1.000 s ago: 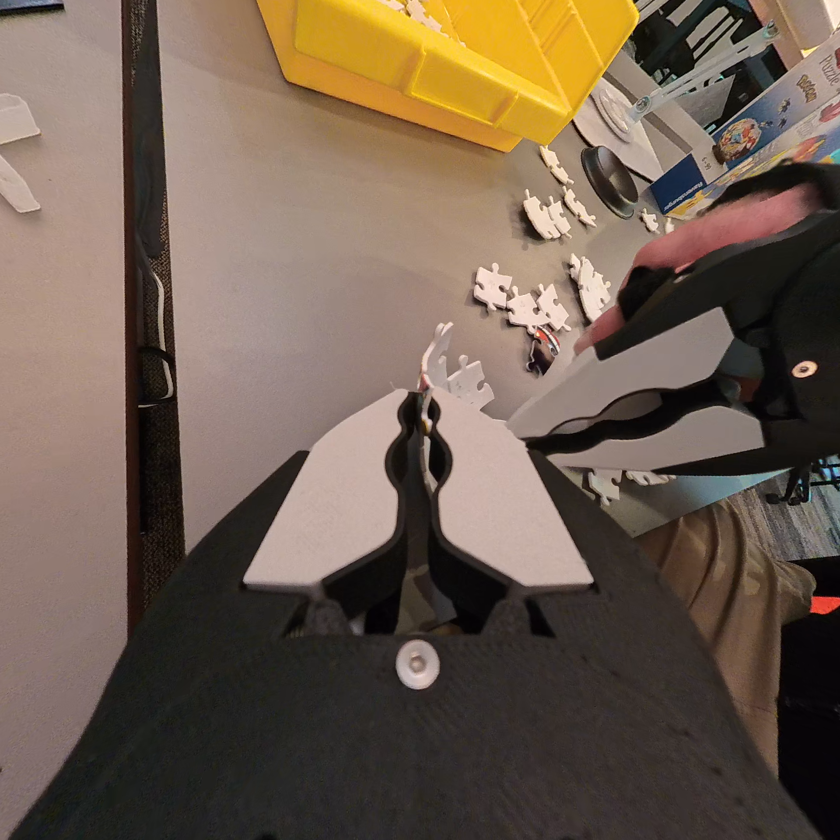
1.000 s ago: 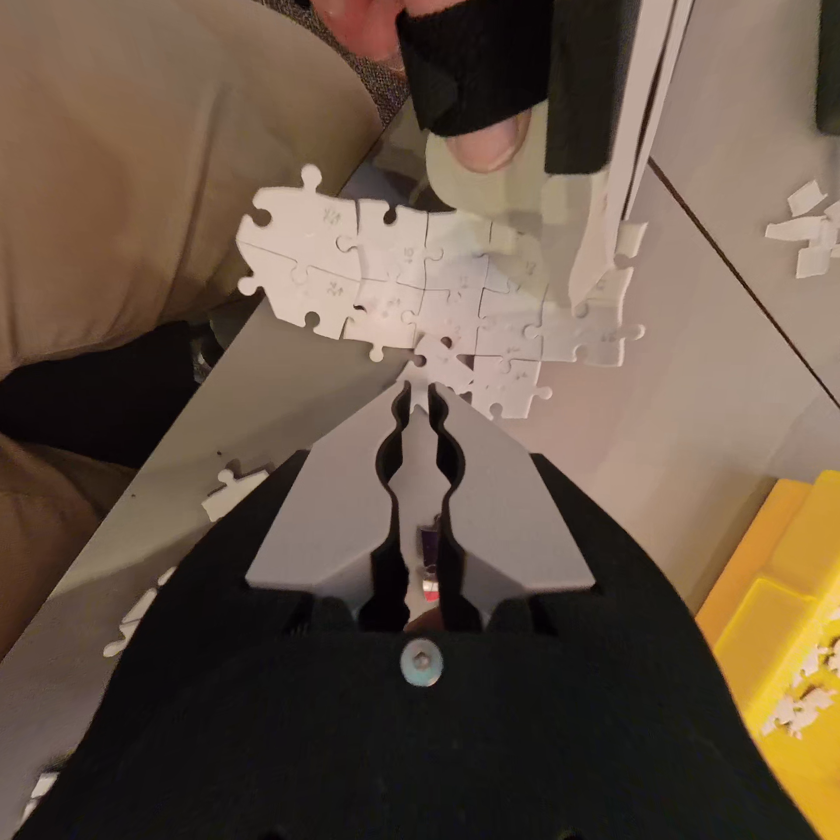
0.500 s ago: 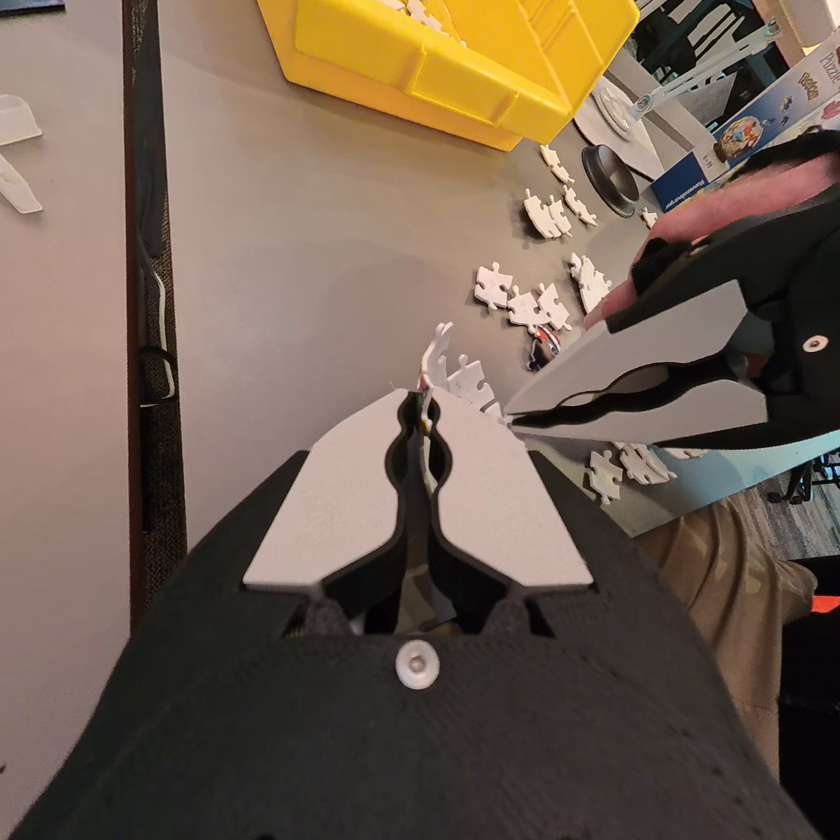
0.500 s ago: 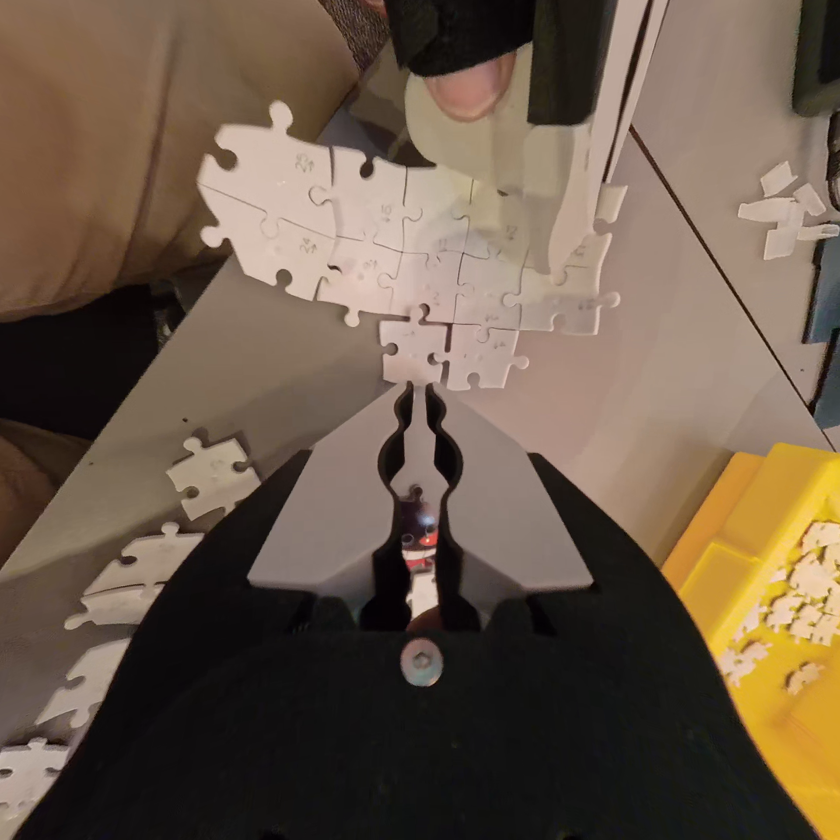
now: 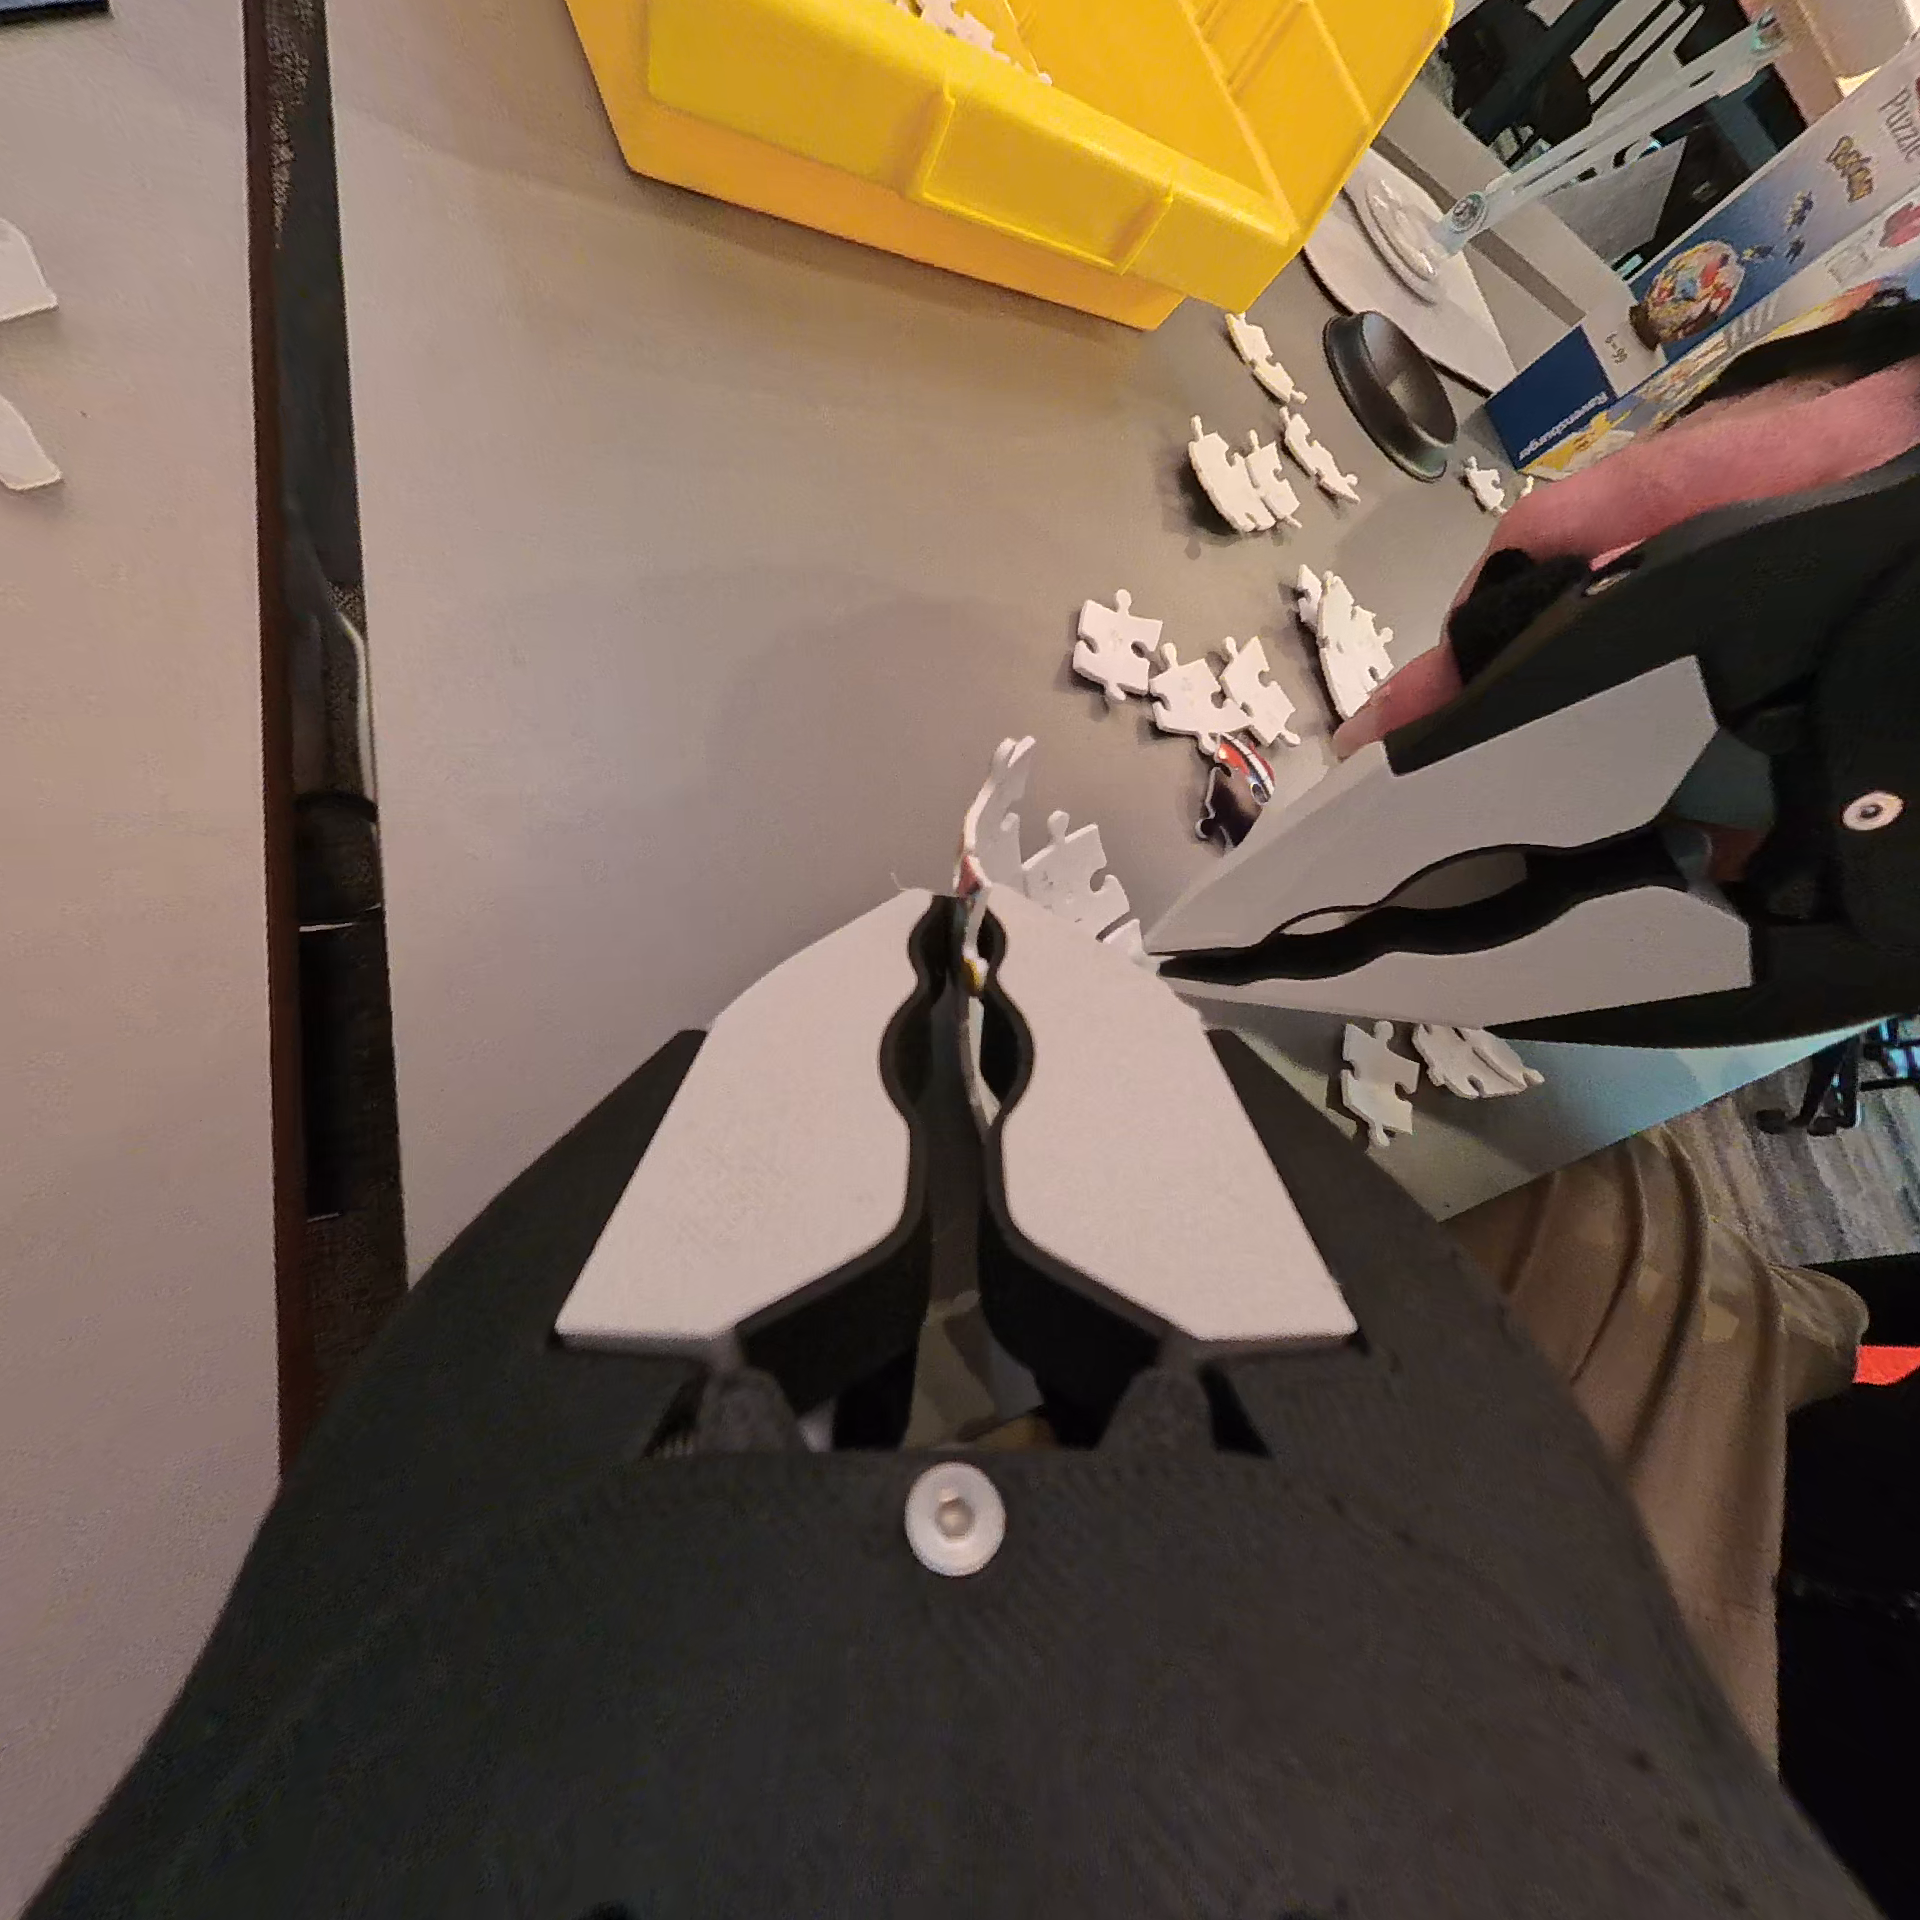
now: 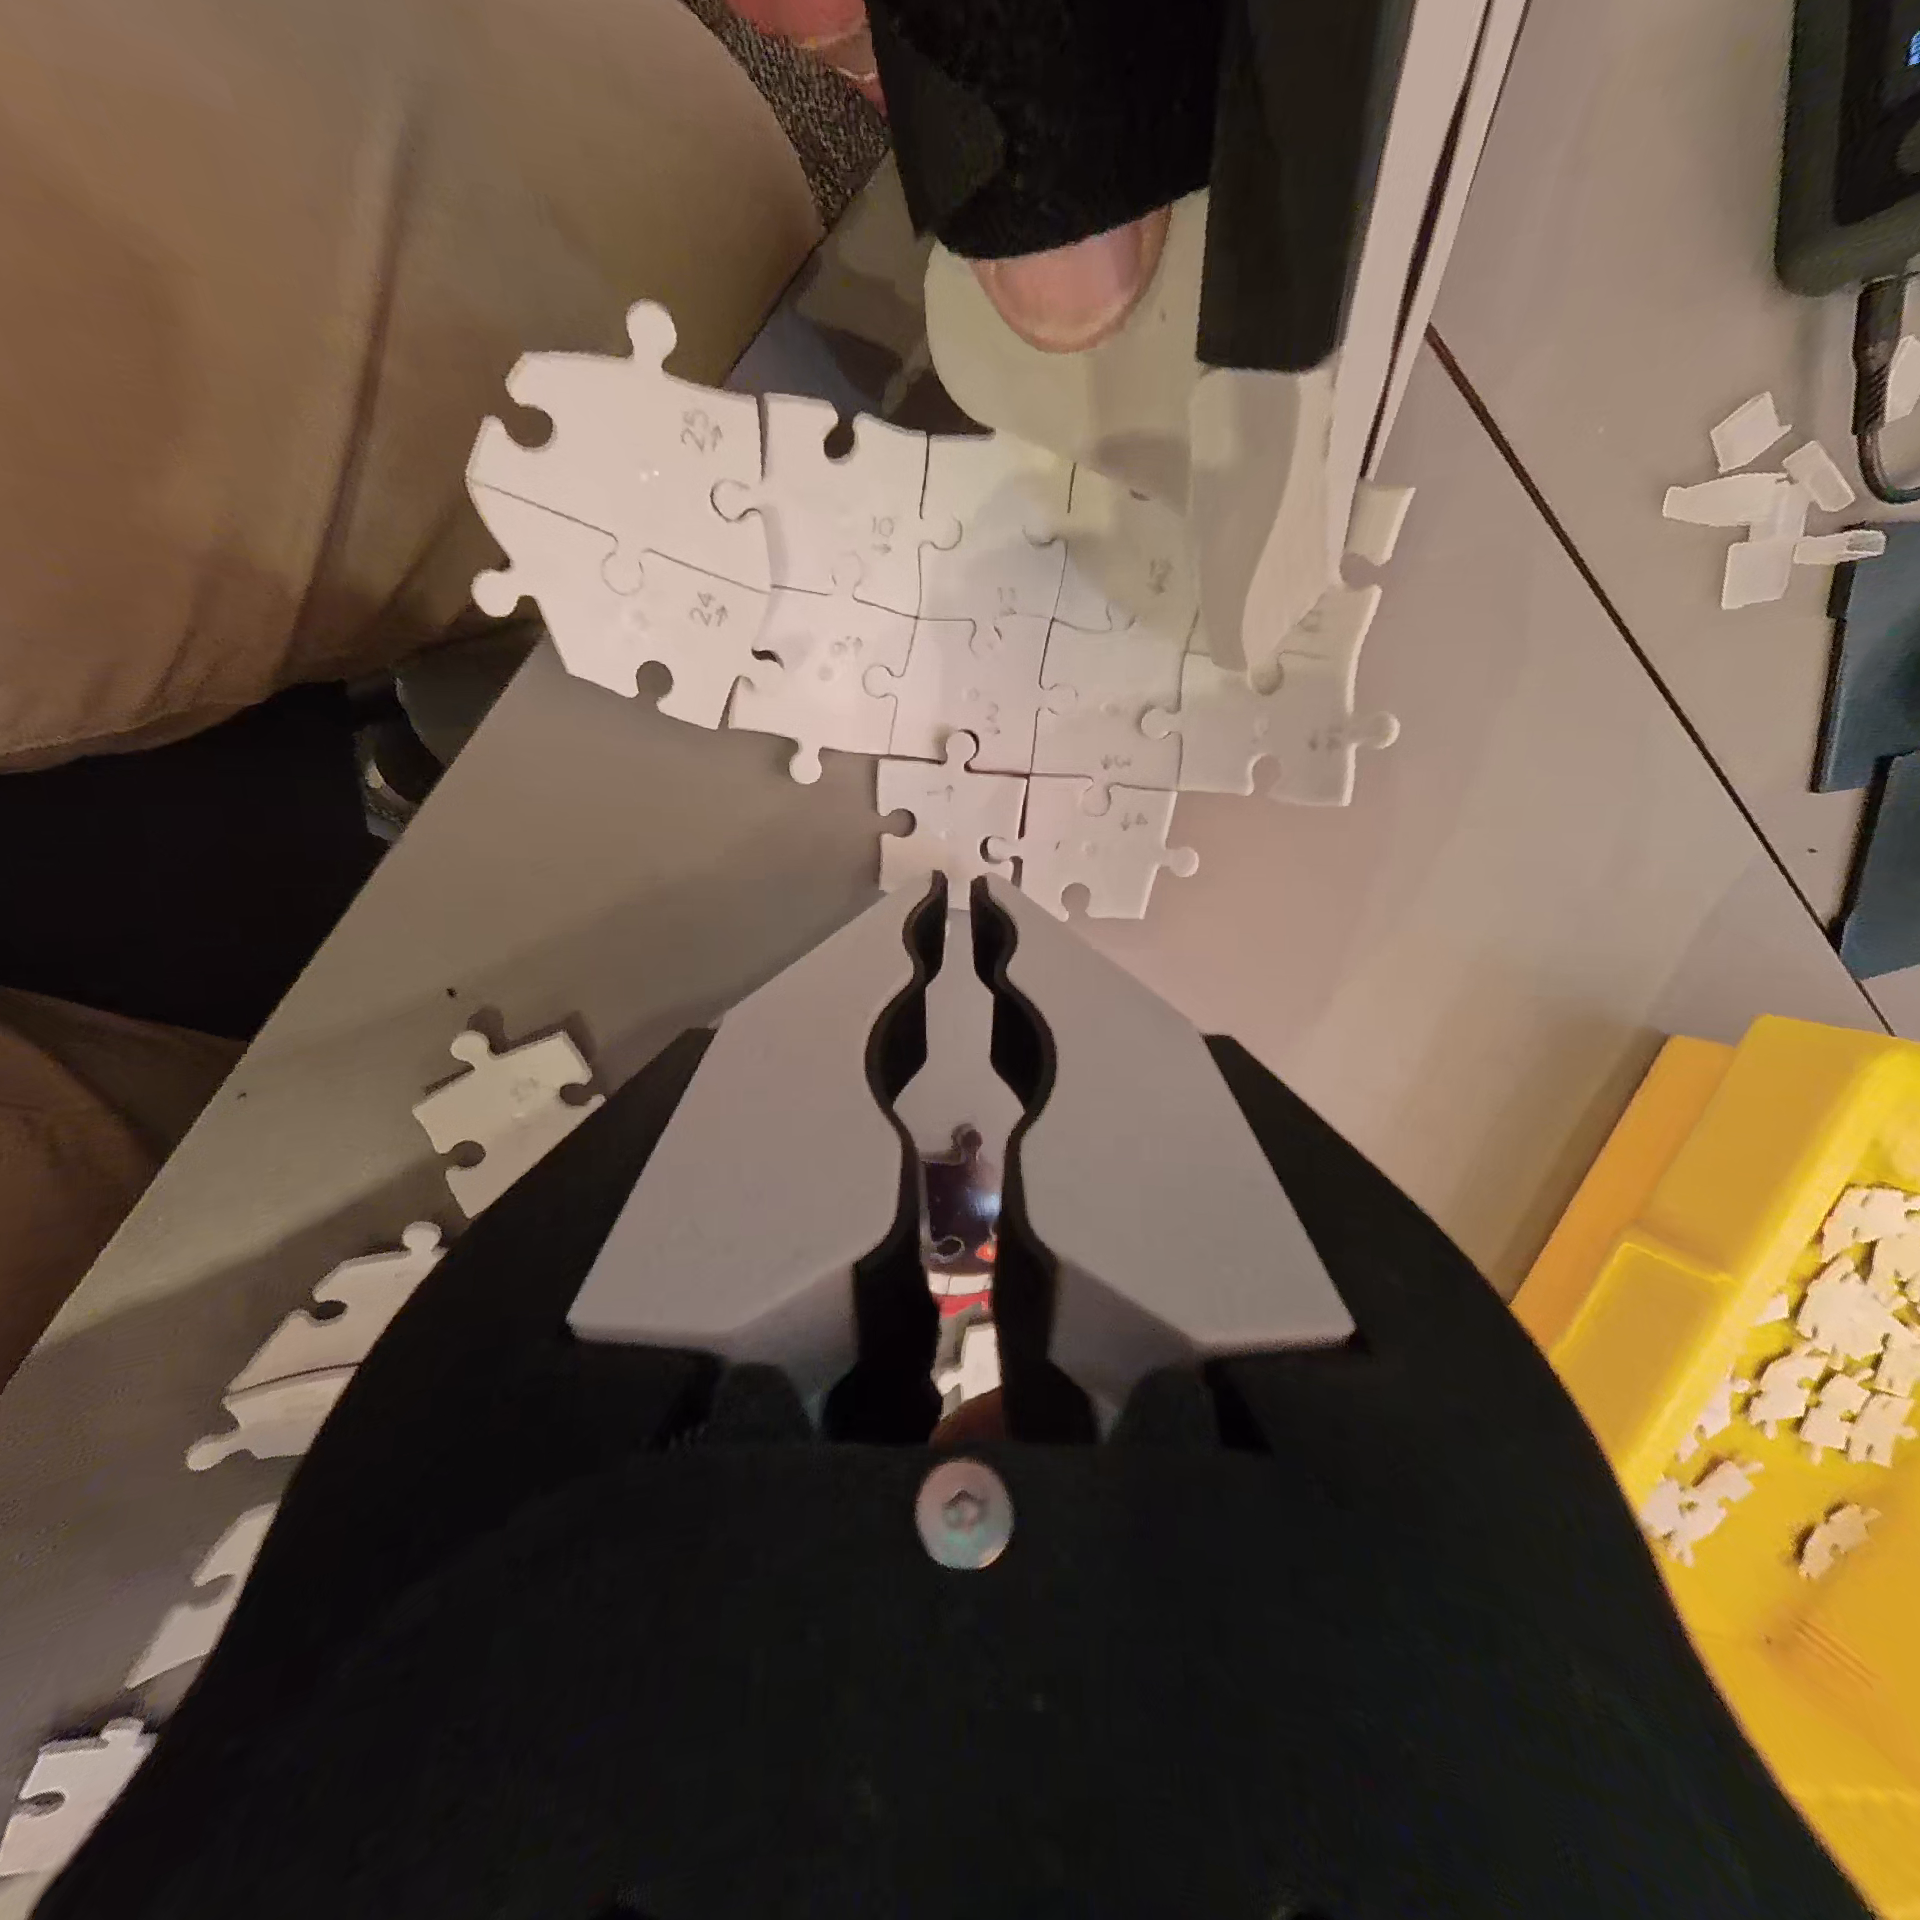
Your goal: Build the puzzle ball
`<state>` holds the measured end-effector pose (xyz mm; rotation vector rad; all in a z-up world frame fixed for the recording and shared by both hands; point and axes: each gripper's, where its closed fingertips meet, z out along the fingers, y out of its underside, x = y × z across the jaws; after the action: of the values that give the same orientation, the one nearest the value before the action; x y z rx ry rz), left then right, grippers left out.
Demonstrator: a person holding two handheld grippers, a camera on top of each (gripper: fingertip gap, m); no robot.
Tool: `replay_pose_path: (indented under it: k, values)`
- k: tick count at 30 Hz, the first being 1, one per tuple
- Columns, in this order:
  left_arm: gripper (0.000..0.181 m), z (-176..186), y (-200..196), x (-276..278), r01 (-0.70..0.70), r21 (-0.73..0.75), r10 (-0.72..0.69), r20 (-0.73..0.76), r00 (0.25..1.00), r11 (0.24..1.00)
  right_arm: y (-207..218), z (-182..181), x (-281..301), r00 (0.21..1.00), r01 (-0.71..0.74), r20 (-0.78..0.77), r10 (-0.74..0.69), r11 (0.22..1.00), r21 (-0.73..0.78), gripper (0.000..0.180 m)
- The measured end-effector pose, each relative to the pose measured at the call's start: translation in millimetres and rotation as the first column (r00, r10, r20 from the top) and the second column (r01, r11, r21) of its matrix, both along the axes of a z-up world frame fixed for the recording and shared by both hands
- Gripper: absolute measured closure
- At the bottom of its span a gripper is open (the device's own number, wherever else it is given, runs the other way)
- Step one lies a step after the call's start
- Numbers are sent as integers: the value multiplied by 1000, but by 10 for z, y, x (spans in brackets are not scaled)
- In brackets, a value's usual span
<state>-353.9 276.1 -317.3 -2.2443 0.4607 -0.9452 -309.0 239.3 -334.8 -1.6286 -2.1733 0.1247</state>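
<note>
A curved patch of joined white puzzle pieces [image 6: 935,623] hangs in the air above the table edge, back side toward the right wrist camera. My left gripper [image 5: 961,909] is shut on the patch's edge, seen edge-on [image 5: 997,821]; in the right wrist view its fingers [image 6: 1309,561] come down onto the patch's upper right. My right gripper [image 6: 958,883] is shut on the lowest piece [image 6: 951,805], which sits joined in the patch's bottom edge. In the left wrist view the right gripper [image 5: 1153,956] comes in from the right, tips at the patch.
A yellow bin [image 5: 987,125] holding loose pieces [image 6: 1839,1340] stands at the back. More loose white pieces [image 5: 1184,686] and one colour-side-up piece [image 5: 1236,795] lie on the grey table [image 5: 675,520]. A black round stand [image 5: 1387,379] and the puzzle box [image 5: 1662,312] are far right. Tan trousers [image 5: 1610,1403] are at the table edge. The grippers' ends are close to 6 centimeters from one another.
The piece in my right gripper went from tilted against the patch to lying flat, joined in its bottom edge. The patch shifted up in the right wrist view. The left gripper kept its hold.
</note>
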Motion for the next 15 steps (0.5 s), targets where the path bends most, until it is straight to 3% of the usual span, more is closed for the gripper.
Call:
replay_pose_path:
  k: [15]
  values:
    - [177, 8, -20, 22, 14, 0, -14, -11, 1000, 1000, 23, -44, -5, 1000, -2, 16, 2, 1000, 9, 178]
